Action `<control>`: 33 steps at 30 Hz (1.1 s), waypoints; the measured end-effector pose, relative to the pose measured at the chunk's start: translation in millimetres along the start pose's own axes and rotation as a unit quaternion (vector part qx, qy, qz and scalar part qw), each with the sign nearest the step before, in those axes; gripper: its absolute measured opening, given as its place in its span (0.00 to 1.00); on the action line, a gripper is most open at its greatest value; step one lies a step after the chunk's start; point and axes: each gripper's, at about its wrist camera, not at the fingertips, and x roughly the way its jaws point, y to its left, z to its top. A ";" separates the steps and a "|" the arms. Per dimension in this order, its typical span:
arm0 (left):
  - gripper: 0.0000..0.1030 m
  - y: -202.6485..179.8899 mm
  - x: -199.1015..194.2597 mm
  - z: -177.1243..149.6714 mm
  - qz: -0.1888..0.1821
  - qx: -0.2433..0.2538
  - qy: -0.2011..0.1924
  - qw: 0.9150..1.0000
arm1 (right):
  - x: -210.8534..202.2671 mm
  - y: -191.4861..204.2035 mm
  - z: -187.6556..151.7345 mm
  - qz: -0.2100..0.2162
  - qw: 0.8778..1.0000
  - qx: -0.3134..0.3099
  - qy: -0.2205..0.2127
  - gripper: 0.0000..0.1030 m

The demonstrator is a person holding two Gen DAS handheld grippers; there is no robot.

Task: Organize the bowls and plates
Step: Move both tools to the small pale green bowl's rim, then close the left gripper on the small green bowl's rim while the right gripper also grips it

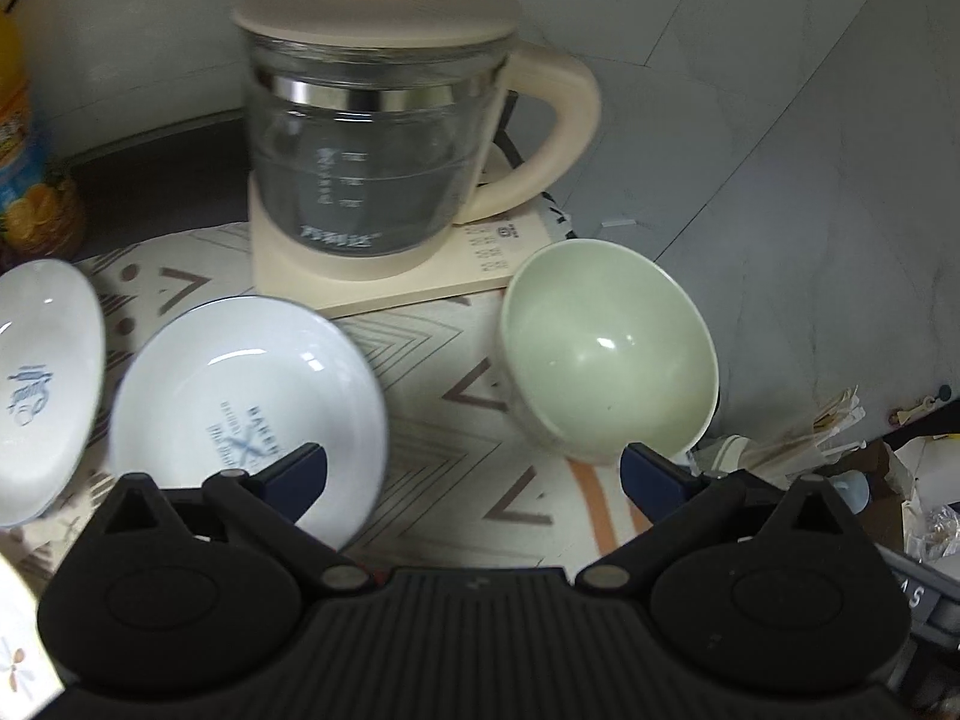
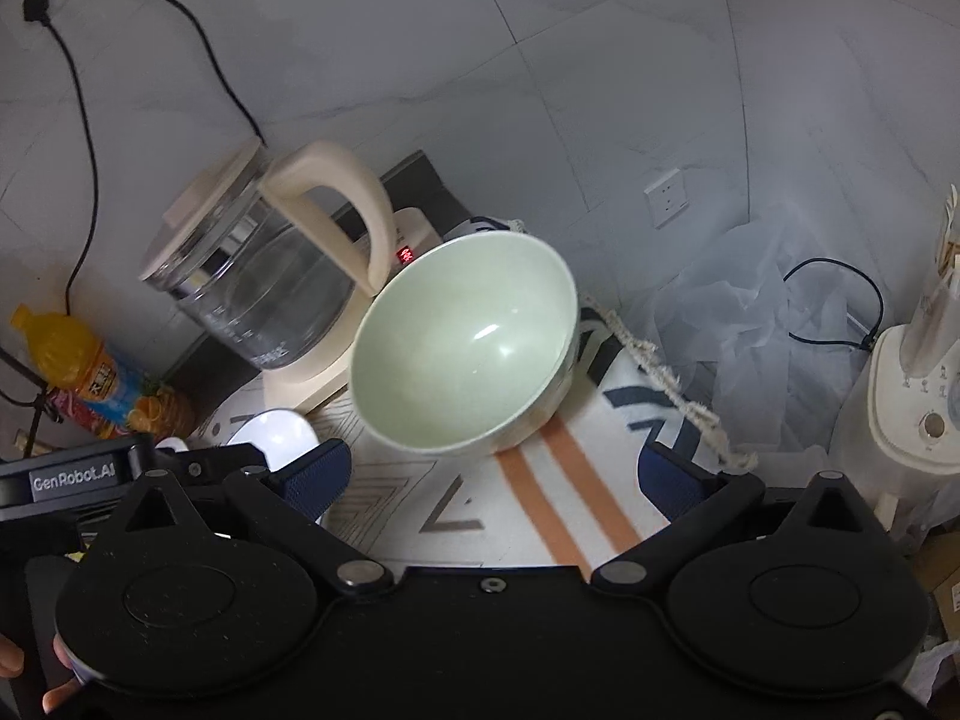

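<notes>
A home kitchen corner: glass kettle (image 1: 366, 144), bowl (image 1: 606, 354), juice bottle (image 2: 102, 378), tiled wall (image 2: 540, 60).

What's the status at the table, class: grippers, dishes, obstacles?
Left gripper and right gripper open, empty. Pale green bowl unstacked beside white plate. Glass kettle close behind.

Pale green bowl (image 1: 606, 354) upright, two white plates (image 1: 246, 402) alongside

Bare cloth (image 1: 444, 456) lies open between the plate (image 1: 249, 408) and green bowl (image 1: 609, 354). The kettle (image 1: 372, 138) blocks the back; a bottle (image 1: 30, 180) stands far left.
</notes>
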 end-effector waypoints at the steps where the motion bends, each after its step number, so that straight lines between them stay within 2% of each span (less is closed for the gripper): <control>1: 1.00 -2.4 4.3 2.1 -0.001 -0.001 0.001 1.000 | 2.0 -1.7 2.4 -0.001 1.000 0.000 0.000 1.00; 6: 1.00 -12.0 23.4 10.1 0.004 -0.004 0.006 1.000 | 11.7 -8.5 12.1 -0.021 1.000 -0.004 -0.006 1.00; 15: 1.00 -11.4 57.6 22.0 0.016 -0.024 0.020 0.999 | 37.2 -26.8 25.9 -0.034 0.999 0.032 -0.001 1.00; 18: 1.00 -12.0 65.0 26.3 0.035 -0.026 0.002 0.999 | 47.7 -29.9 28.3 -0.036 0.999 0.041 0.004 1.00; 20: 1.00 -9.7 69.7 30.8 0.034 -0.040 -0.002 0.999 | 54.1 -29.8 29.3 -0.042 0.998 0.039 0.006 0.99; 25: 0.97 -8.6 78.7 39.6 0.035 -0.060 -0.003 0.998 | 65.0 -33.4 33.2 -0.049 0.996 0.069 0.012 0.89; 28: 0.95 -12.1 87.0 41.5 0.026 -0.060 0.004 0.998 | 69.4 -33.2 32.3 -0.053 0.996 0.068 0.014 0.78; 31: 0.87 -18.3 92.7 39.3 0.024 -0.053 0.010 0.998 | 73.8 -34.1 30.5 -0.049 0.996 0.069 0.022 0.62; 32: 0.79 -19.8 94.6 38.0 0.022 -0.051 0.014 0.998 | 75.1 -35.1 29.6 -0.048 0.996 0.071 0.025 0.54; 33: 0.67 -21.3 96.9 36.8 0.022 -0.047 0.019 0.998 | 76.8 -35.8 28.6 -0.049 0.996 0.075 0.027 0.45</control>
